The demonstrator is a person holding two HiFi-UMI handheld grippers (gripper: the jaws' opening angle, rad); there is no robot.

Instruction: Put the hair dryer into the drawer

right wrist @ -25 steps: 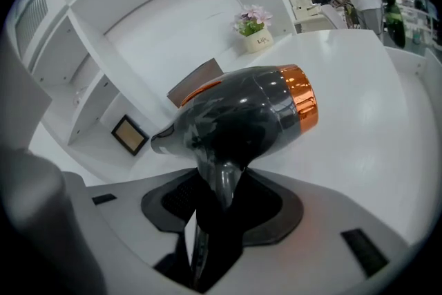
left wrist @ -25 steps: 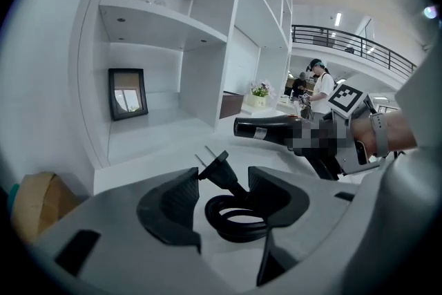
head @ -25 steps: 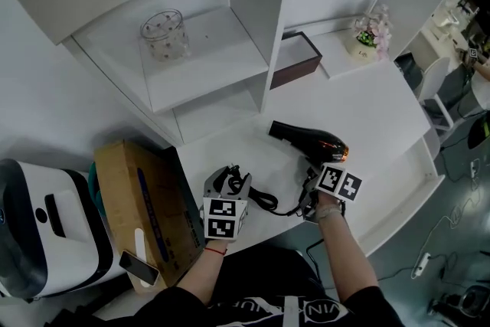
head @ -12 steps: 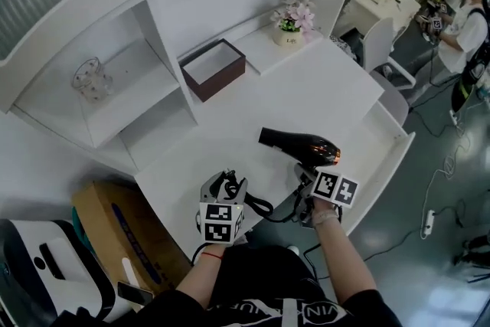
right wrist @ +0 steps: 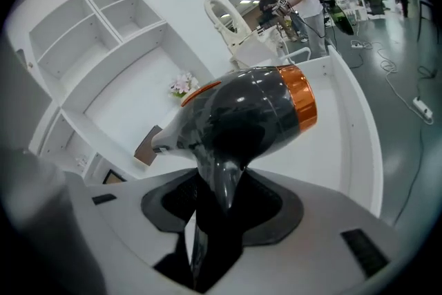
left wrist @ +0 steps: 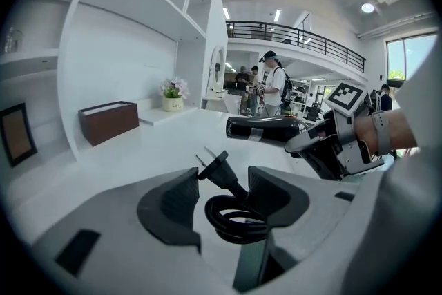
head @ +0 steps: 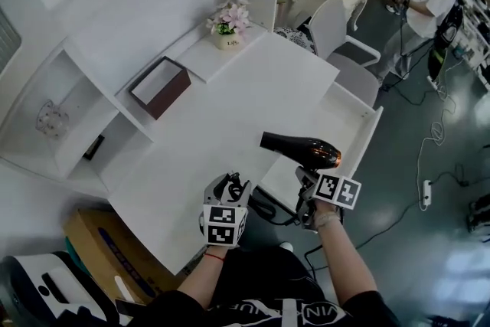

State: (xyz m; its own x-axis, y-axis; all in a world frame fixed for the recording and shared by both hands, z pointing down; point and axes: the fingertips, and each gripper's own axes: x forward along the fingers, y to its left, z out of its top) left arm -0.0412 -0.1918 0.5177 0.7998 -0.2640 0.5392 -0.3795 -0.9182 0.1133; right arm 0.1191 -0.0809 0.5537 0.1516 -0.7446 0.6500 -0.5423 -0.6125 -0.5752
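Hair dryer [head: 300, 148] aloft over desk [head: 222, 119] right edge, handle clamped in right gripper [head: 308, 184], coiled cord [left wrist: 238, 216] pinched in left gripper [head: 230, 186], drawer [head: 354, 135] open alongside, bare inside, handle bottom hidden.

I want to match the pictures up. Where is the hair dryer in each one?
Head view: hair dryer just right of centre, lower half.
Left gripper view: hair dryer right of centre, mid-height.
Right gripper view: hair dryer fills the centre.
Shared landmark: the flower pot, seen in all three.
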